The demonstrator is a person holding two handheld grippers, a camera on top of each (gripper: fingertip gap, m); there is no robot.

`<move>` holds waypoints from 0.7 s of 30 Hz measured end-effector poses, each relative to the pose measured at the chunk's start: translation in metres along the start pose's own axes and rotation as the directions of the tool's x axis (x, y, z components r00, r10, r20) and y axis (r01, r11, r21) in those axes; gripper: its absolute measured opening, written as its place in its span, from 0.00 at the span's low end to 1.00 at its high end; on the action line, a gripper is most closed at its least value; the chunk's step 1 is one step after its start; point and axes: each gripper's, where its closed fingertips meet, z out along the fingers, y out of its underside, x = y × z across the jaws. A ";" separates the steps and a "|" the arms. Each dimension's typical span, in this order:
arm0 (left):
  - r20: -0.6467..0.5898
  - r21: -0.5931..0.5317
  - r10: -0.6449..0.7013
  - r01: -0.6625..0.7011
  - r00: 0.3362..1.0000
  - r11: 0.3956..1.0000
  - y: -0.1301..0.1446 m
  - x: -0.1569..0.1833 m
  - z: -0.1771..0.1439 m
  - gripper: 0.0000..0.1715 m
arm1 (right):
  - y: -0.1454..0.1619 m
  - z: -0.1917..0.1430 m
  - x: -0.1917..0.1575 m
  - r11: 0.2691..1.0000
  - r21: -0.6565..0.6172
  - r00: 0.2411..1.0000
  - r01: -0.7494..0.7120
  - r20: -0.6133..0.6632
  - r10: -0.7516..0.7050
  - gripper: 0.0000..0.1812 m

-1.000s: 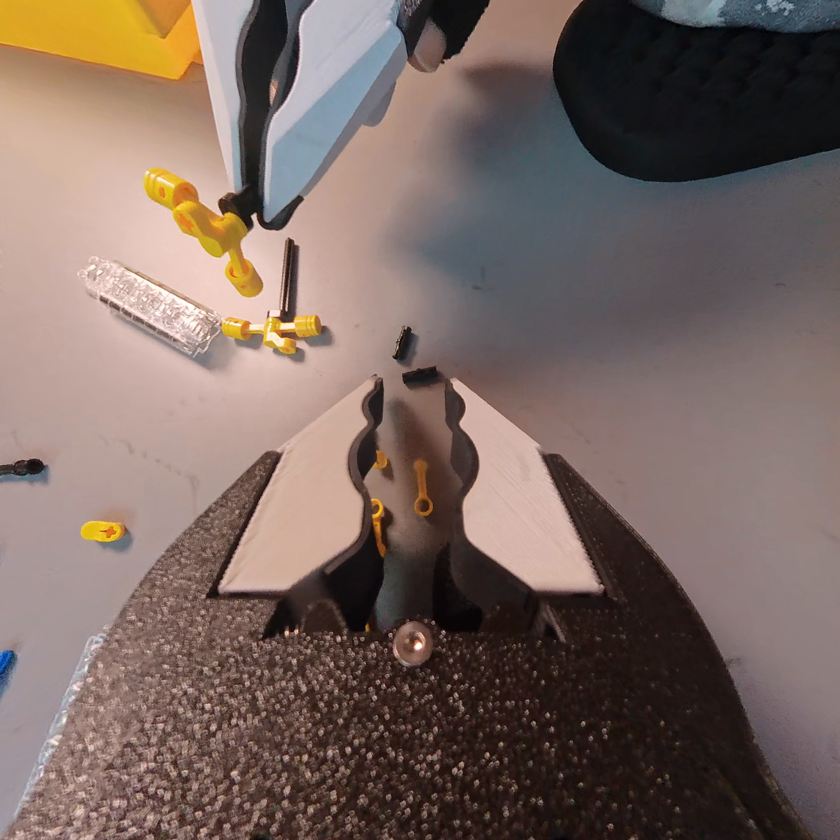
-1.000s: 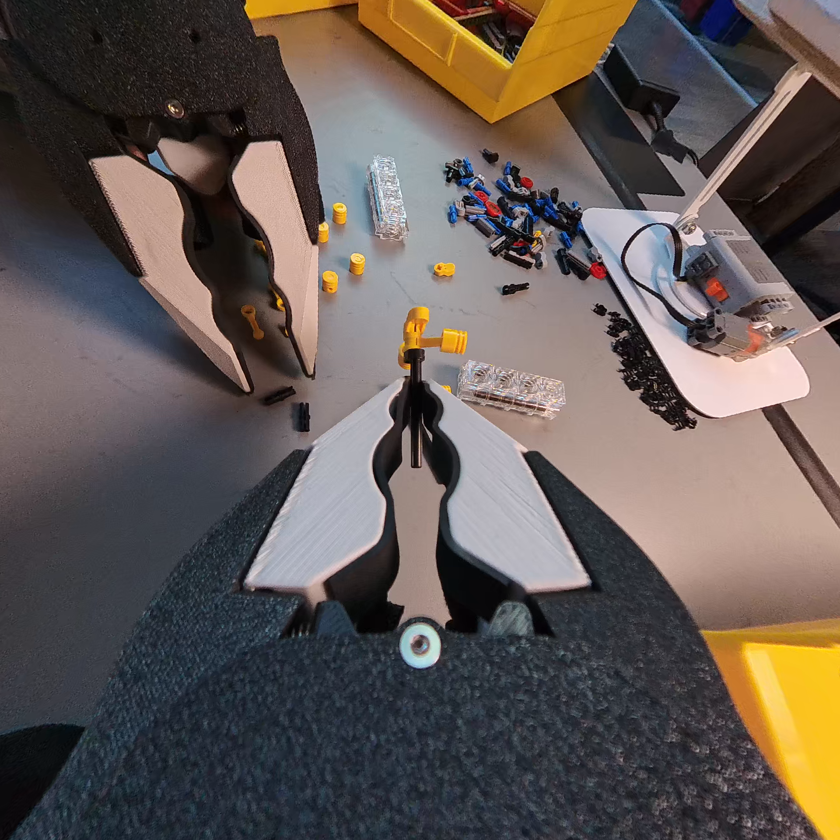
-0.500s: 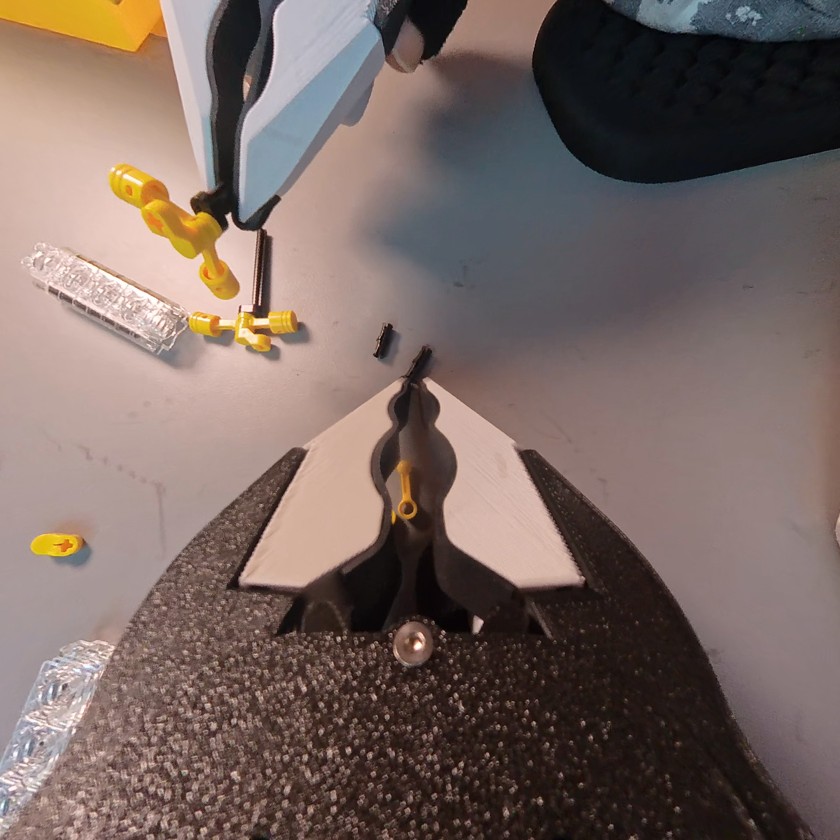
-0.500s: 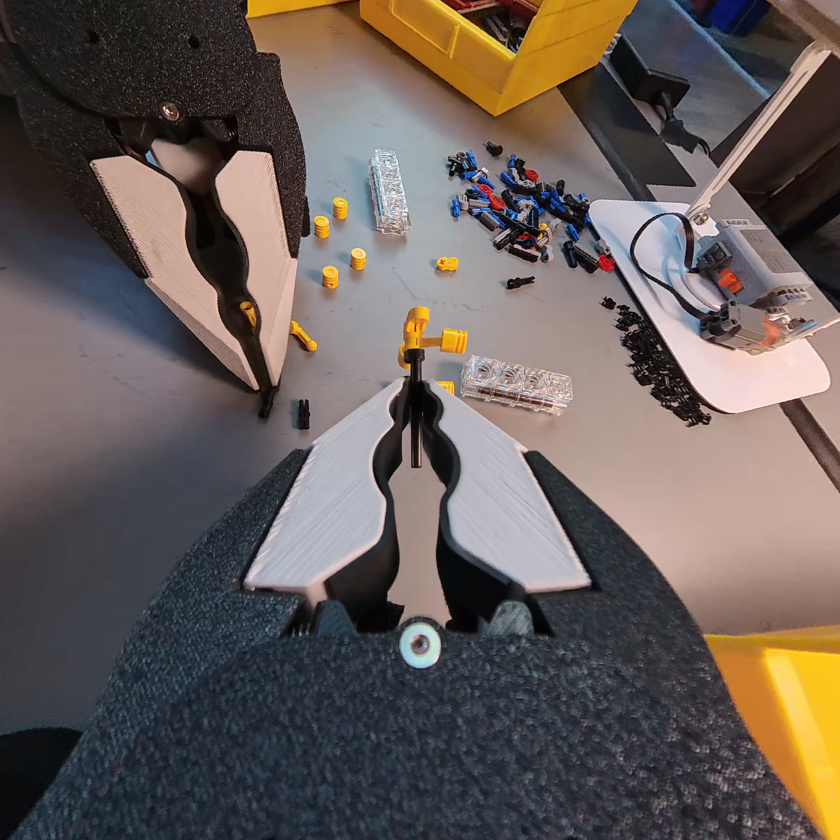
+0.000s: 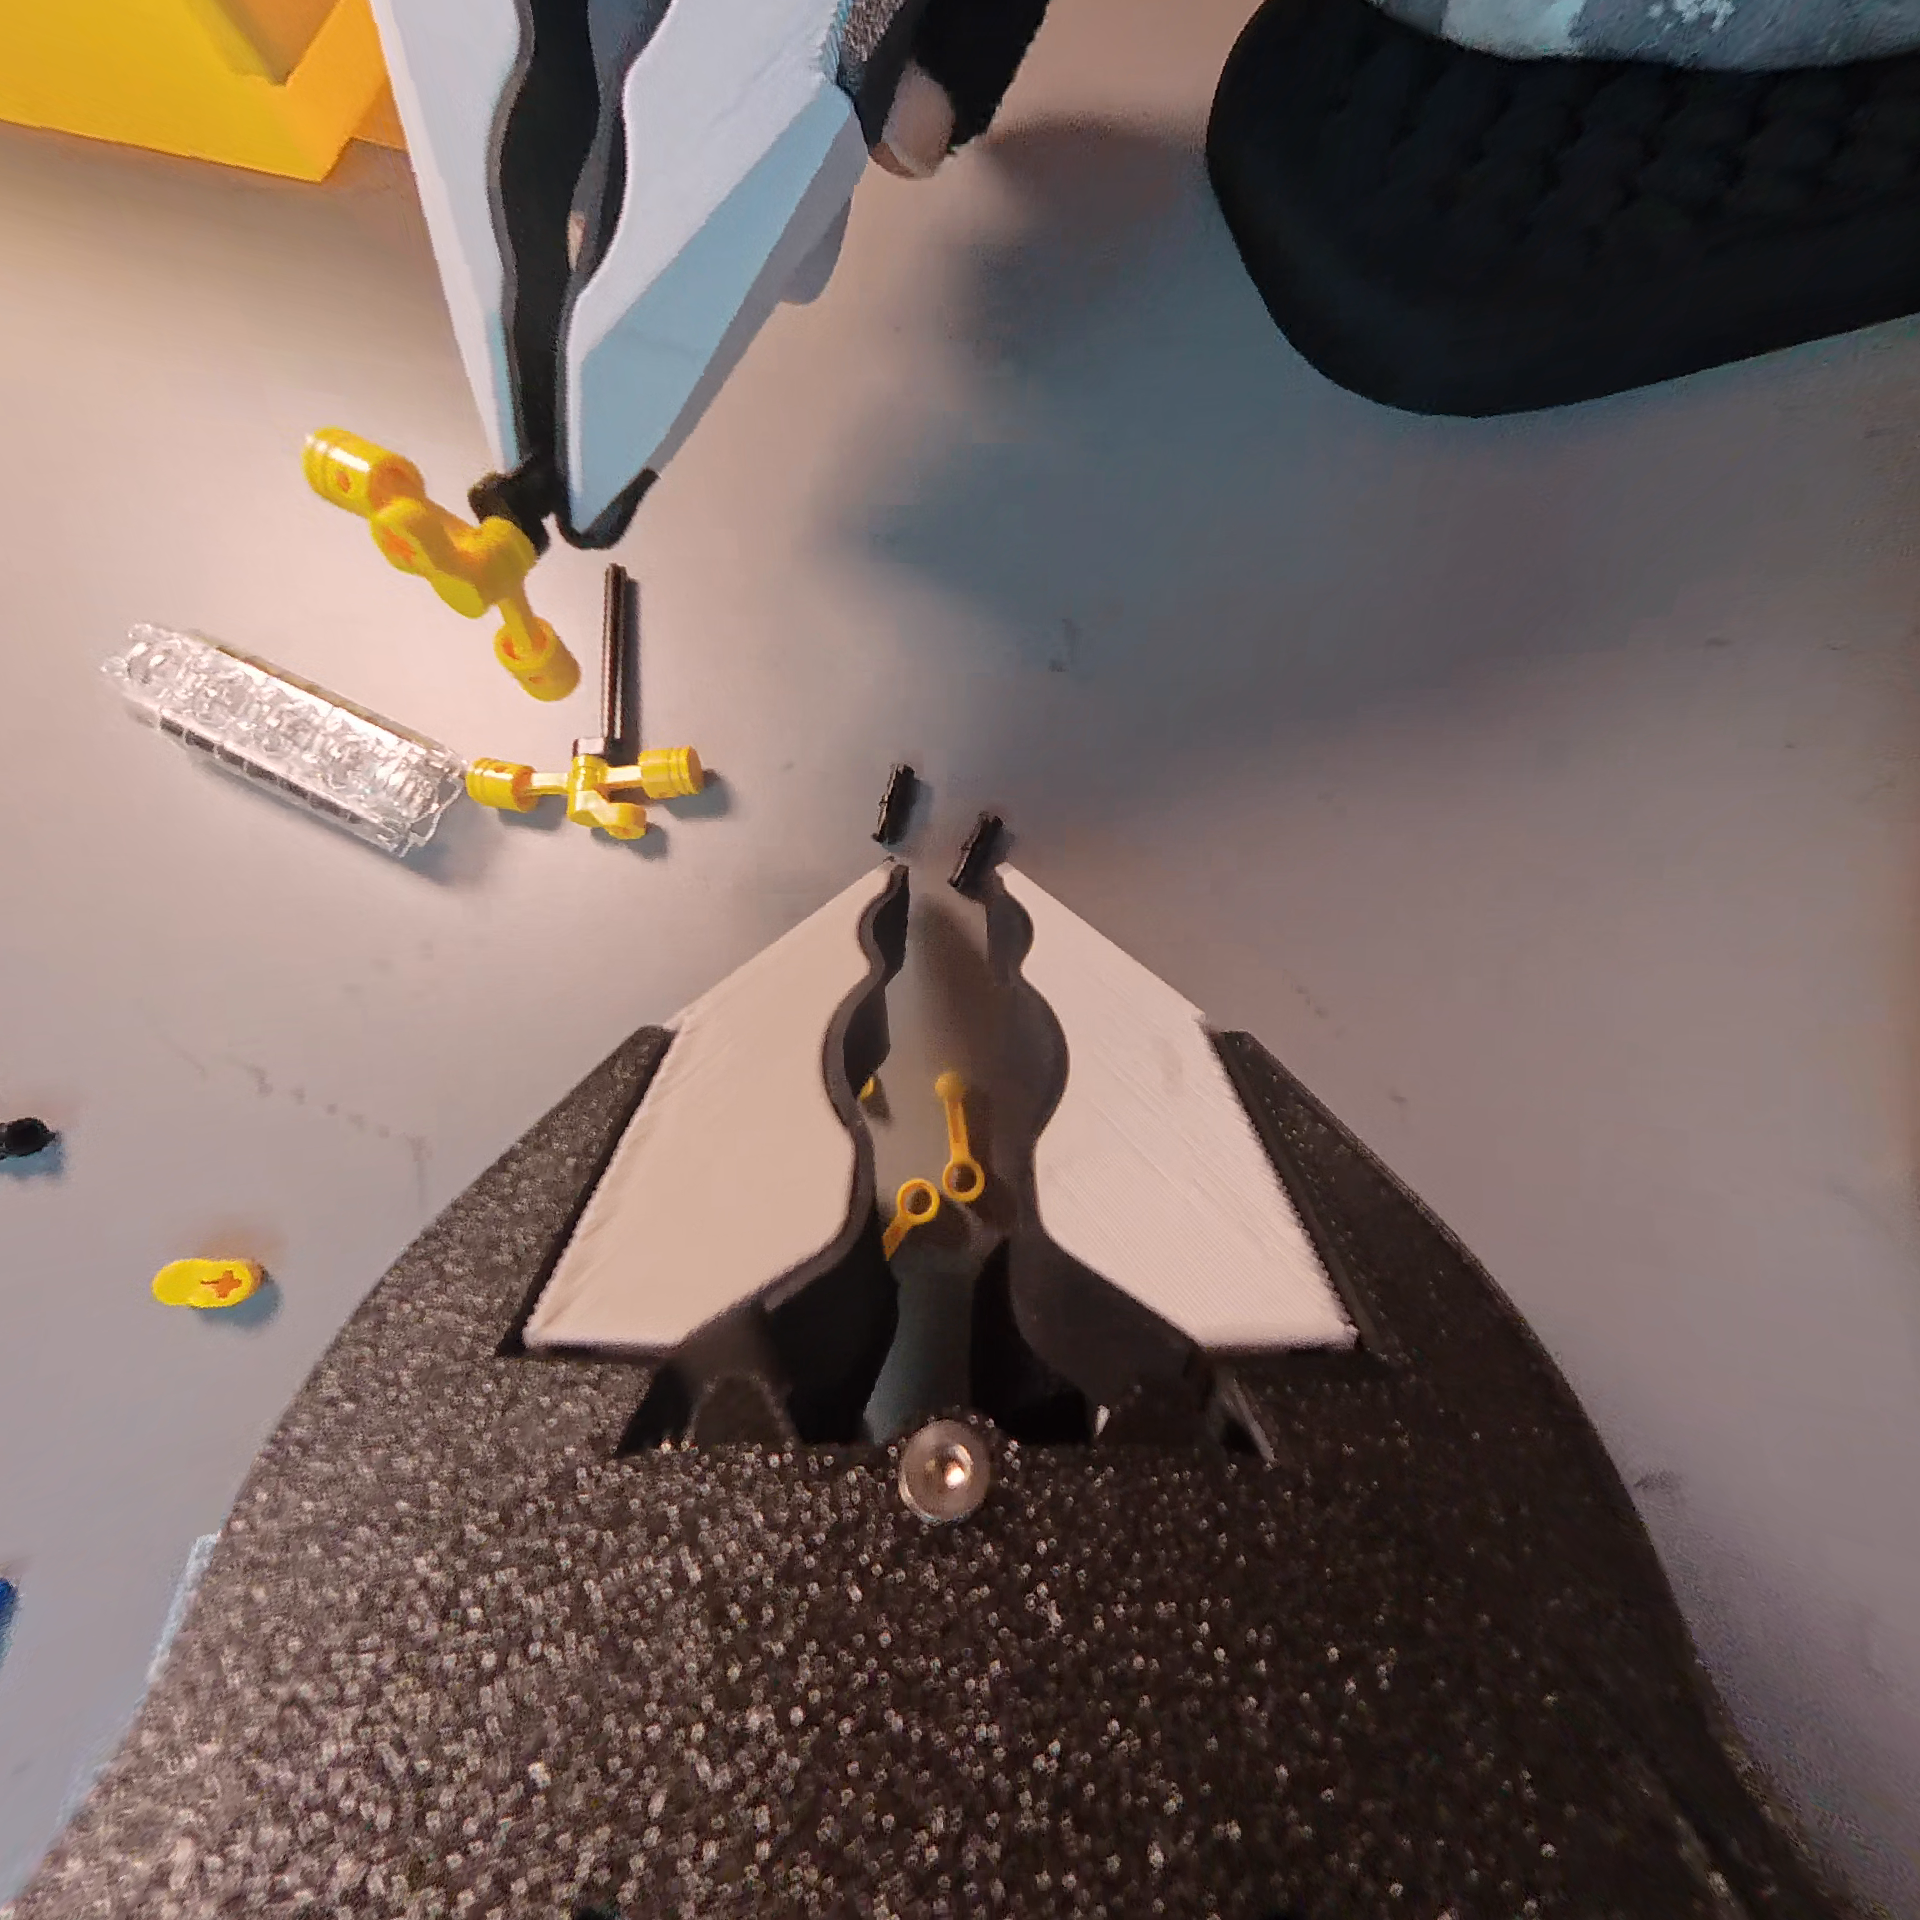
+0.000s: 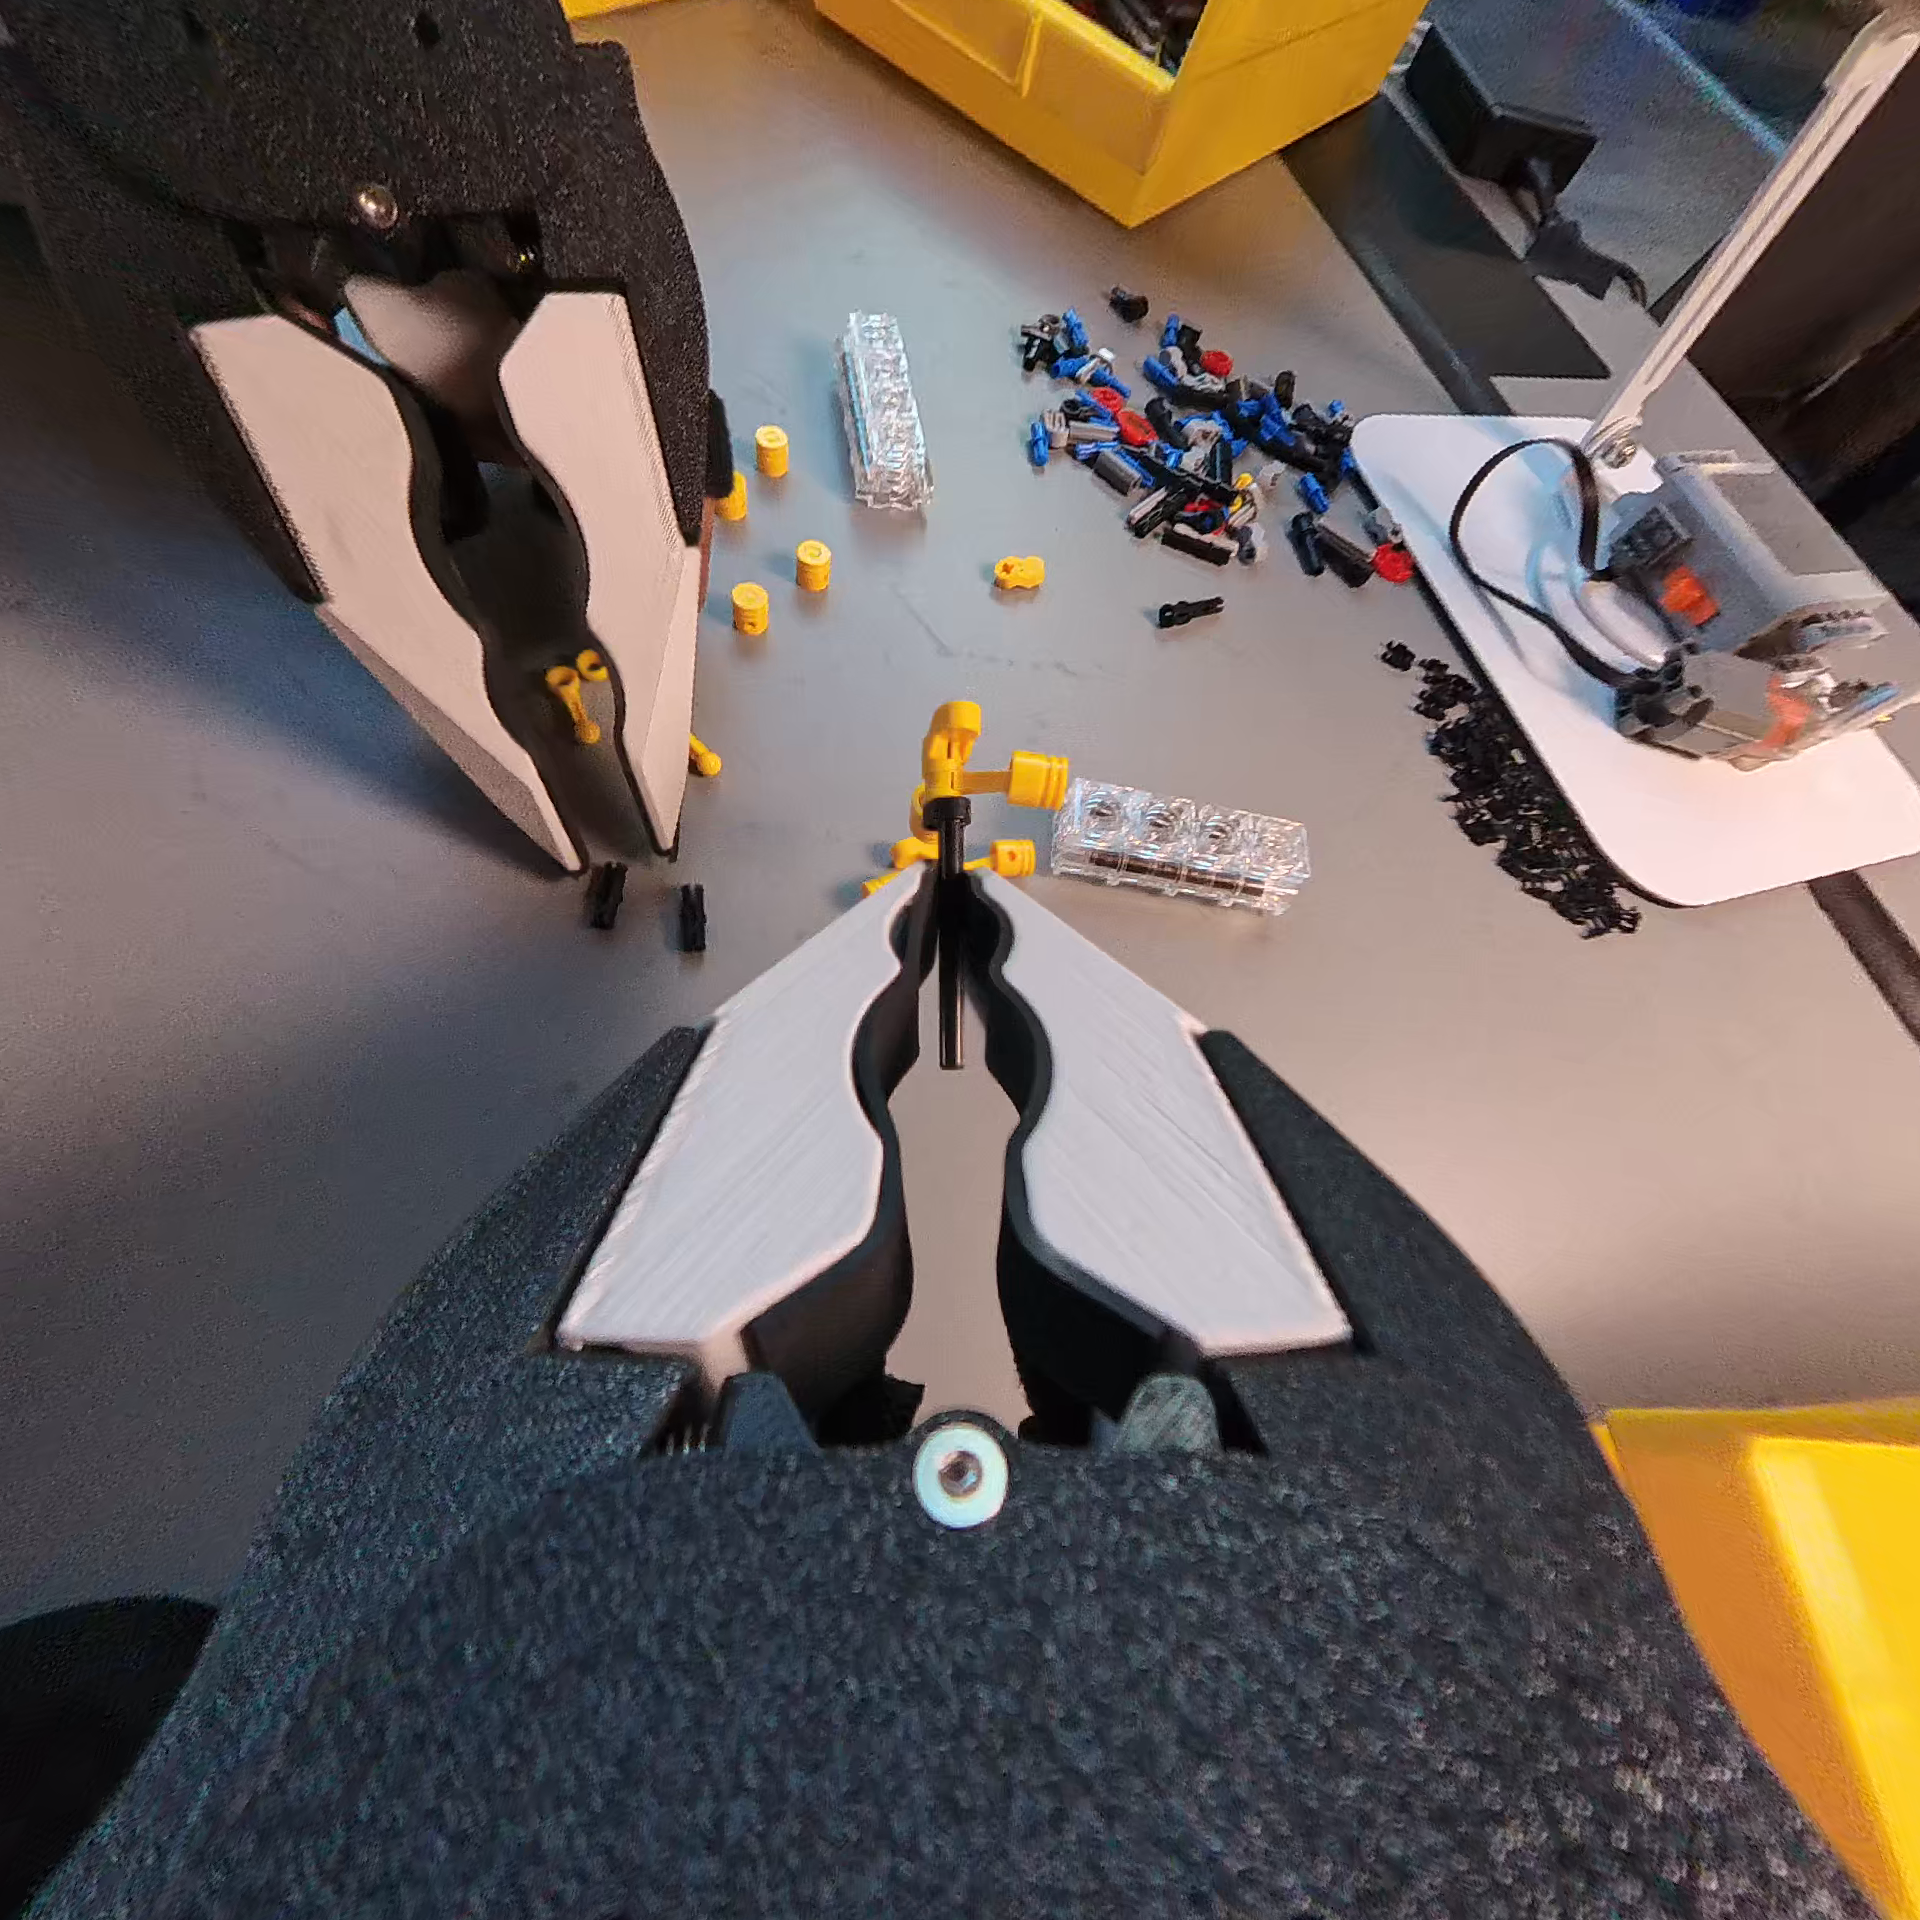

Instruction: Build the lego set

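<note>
Right tongs pinch thin black axle; left tongs parted

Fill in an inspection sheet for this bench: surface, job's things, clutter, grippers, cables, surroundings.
Surface: grey table, scuffed.
Job's things: black axle carrying a yellow connector assembly; two black pins on the table.
Clutter: clear bricks, yellow bushes, mixed small parts pile.
Grippers: right gripper shut on the axle; left gripper open over the pins.
Cables: black lead on the grey motor.
Surroundings: yellow bins.
</note>
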 end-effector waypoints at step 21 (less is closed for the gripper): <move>0.253 0.128 -0.169 0.140 0.953 0.982 0.031 -0.081 -0.078 0.02 | 0.028 0.027 -0.025 0.977 -0.202 0.996 0.076 0.062 -0.064 0.03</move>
